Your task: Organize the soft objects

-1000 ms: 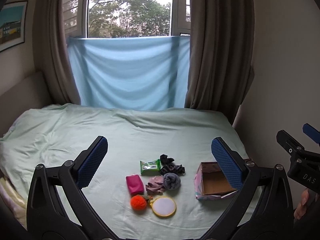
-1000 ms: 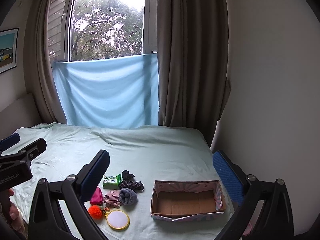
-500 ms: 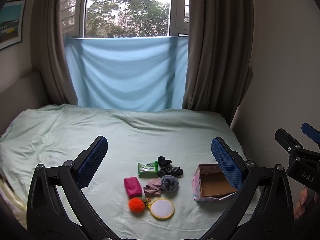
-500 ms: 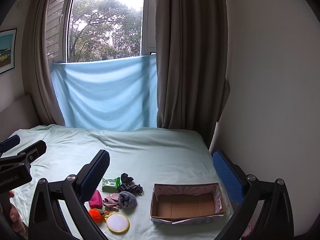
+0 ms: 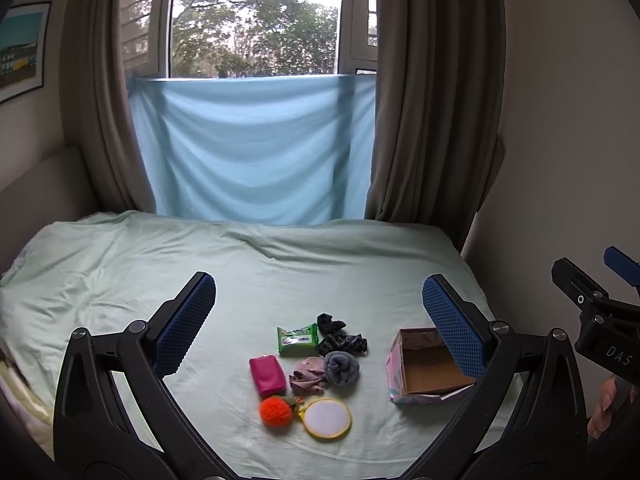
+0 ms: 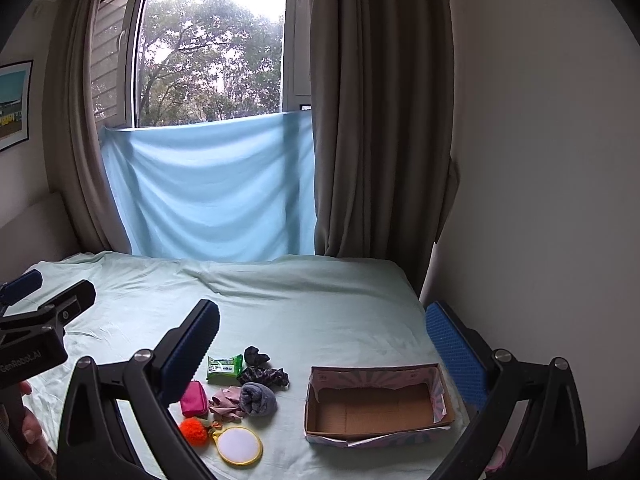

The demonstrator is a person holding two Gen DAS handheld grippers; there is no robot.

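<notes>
A cluster of small items lies on the pale green bedsheet [image 5: 120, 280]: a rolled grey sock [image 5: 341, 367] [image 6: 258, 399], a pink cloth [image 5: 306, 376] [image 6: 228, 401], a dark patterned scrunchie [image 5: 342, 344] [image 6: 264, 377], a black sock [image 5: 330, 323] [image 6: 256, 355], an orange pompom [image 5: 275, 411] [image 6: 193, 431], a magenta pouch [image 5: 267, 375] [image 6: 194, 399], a green wipes pack [image 5: 298, 334] [image 6: 225, 368] and a round yellow-rimmed mirror [image 5: 327, 418] [image 6: 239, 445]. An empty cardboard box [image 5: 430, 368] [image 6: 376, 404] stands to their right. My left gripper [image 5: 320, 324] and right gripper [image 6: 322, 344] are both open, held above the bed, holding nothing.
A blue sheet [image 5: 252, 152] hangs across the lower window between brown curtains [image 5: 436, 100]. A wall [image 6: 540, 160] borders the bed's right side. A hand grips each gripper handle at the frame edges. A picture [image 5: 20, 52] hangs on the left wall.
Both cameras have shifted slightly, so the items and box sit a little lower and to the left in the views. Nothing on the bed has moved, and both grippers stay open.
</notes>
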